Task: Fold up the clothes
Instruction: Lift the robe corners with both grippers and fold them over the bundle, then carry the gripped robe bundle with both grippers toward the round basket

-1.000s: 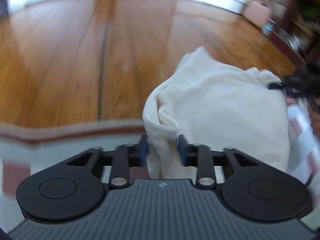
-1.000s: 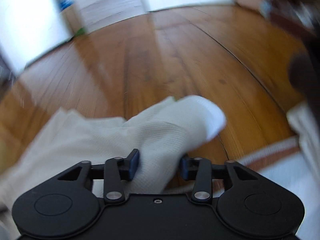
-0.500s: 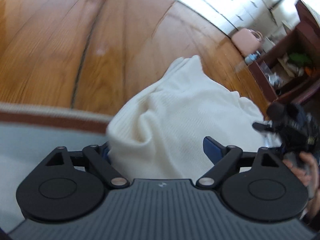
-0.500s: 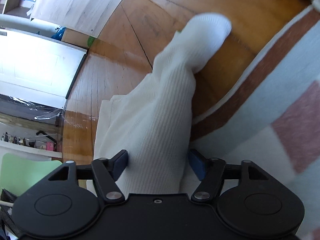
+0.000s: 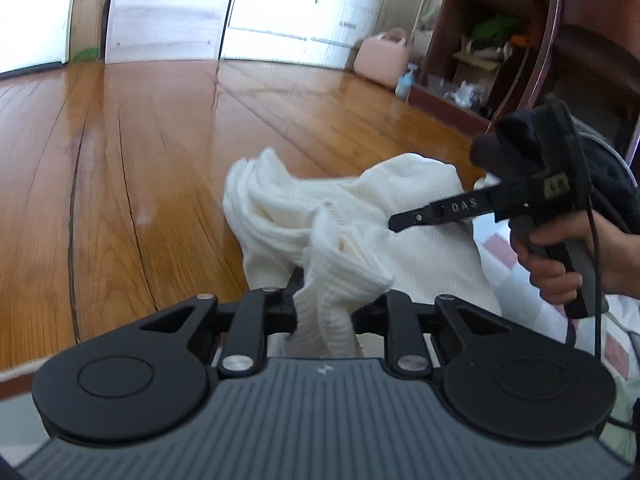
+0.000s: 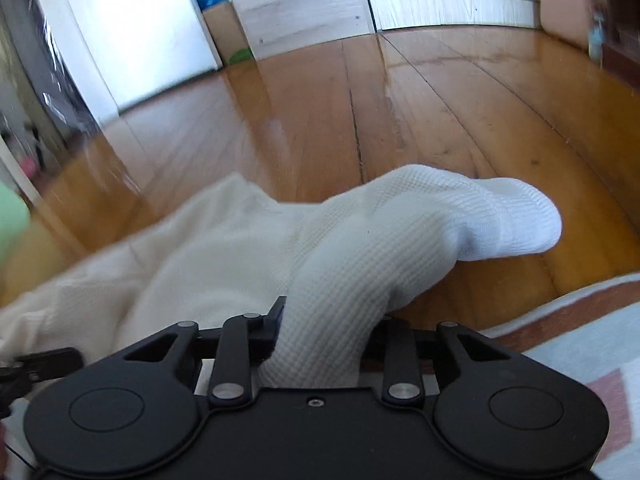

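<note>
Right gripper (image 6: 328, 332) clamping sweater sleeve (image 6: 420, 232) — cuff pointing forward-right

A home room: glossy wooden floor (image 5: 168, 128), white cupboards (image 5: 280, 4), cluttered dark-wood shelf (image 5: 492, 40).

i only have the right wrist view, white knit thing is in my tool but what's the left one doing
Observer: The left tool is shut on another bunch of the same white garment, a ribbed edge.
Operator: where's my tool relative to it
Observer: In the left wrist view the right tool is off to the right and further ahead, a hand gripping its handle.
Operator: anything past the floor on that side
Observer: Yes, a dark wooden shelf unit with clutter stands at the right, and a pink case beside it shows clearly there; your view only blurs it.
</note>
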